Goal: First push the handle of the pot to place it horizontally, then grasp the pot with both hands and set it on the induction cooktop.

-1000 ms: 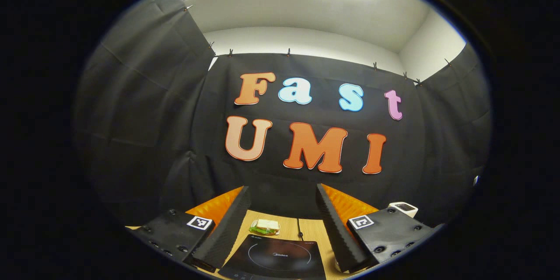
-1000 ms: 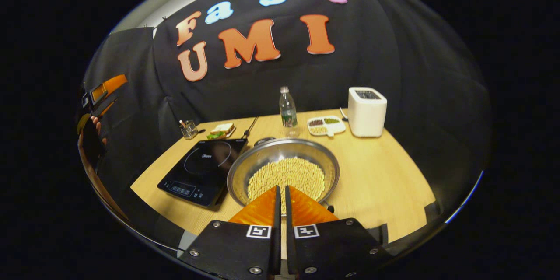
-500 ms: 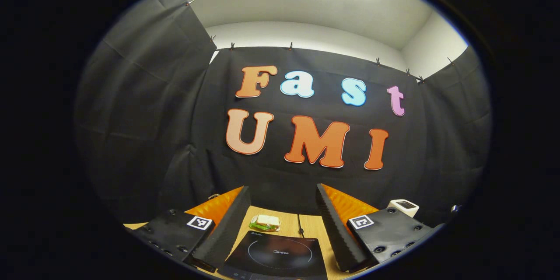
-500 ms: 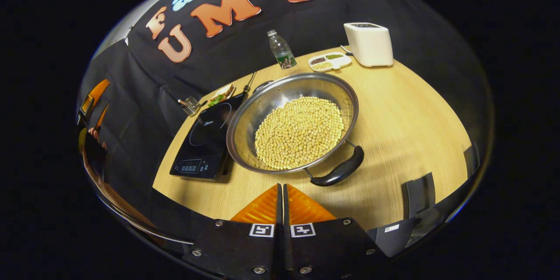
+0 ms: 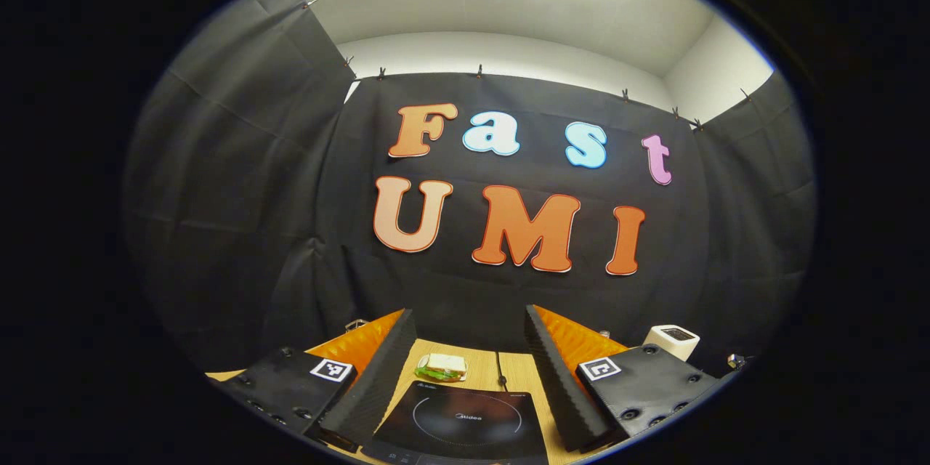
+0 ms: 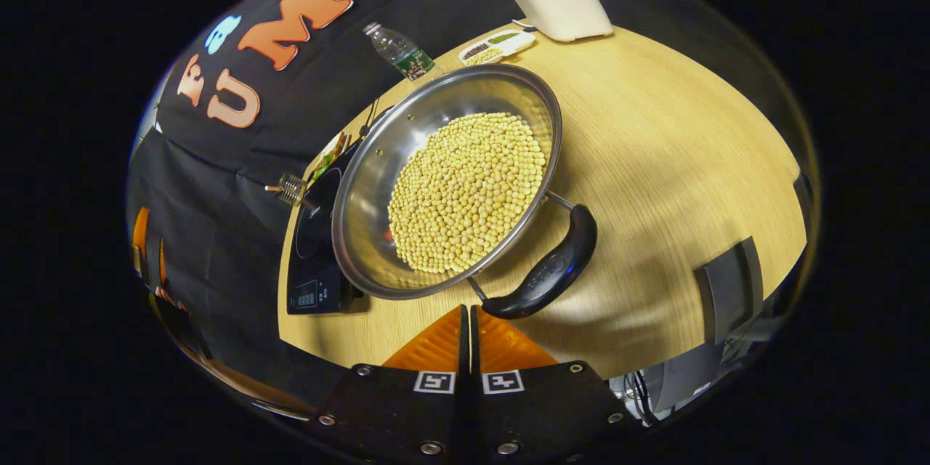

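The steel pot (image 6: 450, 182) of soybeans (image 6: 465, 192) sits on the wooden table (image 6: 676, 160) beside the induction cooktop (image 6: 314, 247). Above its black handle (image 6: 541, 276) the right gripper (image 6: 467, 316) hovers, fingers pressed together. The left gripper (image 5: 468, 338) points level, fingers spread.

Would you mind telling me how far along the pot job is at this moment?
Nothing looks finished. The steel pot of yellow beans sits on the wooden table beside the black induction cooktop. In hand: the shut right tongs sit just short of its black handle. Left: the push, the two-handed grasp with the open left tongs, and the transfer.
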### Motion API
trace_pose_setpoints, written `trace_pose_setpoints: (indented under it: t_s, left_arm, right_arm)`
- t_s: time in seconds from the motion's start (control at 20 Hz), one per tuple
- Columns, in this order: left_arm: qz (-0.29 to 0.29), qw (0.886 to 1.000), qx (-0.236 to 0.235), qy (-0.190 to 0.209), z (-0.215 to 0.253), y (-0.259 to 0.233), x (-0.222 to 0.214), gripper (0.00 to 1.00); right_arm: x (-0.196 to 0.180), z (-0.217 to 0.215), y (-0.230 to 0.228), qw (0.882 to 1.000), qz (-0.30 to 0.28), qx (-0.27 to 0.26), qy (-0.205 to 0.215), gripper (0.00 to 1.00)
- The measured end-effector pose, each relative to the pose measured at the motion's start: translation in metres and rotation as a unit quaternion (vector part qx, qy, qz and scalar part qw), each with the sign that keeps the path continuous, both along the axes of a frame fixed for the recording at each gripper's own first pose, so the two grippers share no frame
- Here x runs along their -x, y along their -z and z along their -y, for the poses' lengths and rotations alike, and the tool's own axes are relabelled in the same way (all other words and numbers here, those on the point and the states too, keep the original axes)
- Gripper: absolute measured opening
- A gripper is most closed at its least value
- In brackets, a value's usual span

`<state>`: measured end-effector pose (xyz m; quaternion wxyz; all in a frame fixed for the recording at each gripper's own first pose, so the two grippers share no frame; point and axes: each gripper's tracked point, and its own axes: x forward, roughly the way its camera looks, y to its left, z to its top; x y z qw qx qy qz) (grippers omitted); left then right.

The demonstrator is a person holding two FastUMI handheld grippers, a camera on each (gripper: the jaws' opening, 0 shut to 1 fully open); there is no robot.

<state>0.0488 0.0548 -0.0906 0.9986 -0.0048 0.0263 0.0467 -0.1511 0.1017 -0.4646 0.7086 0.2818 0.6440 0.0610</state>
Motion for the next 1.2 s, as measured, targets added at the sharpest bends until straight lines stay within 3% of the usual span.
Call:
trace_pose_setpoints:
  t_s: [0.45,1.2]
  left_arm:
    - [-0.005,1.000,-0.024,-0.008,0.002,0.009,0.006,0.98]
    - [-0.020,0.999,-0.042,-0.013,-0.015,0.019,0.004,0.97]
  right_arm:
    - [-0.015,0.014,0.006,0.999,-0.015,0.009,0.027,0.00]
    - [-0.062,0.070,0.020,0.993,0.004,0.111,0.043,0.00]
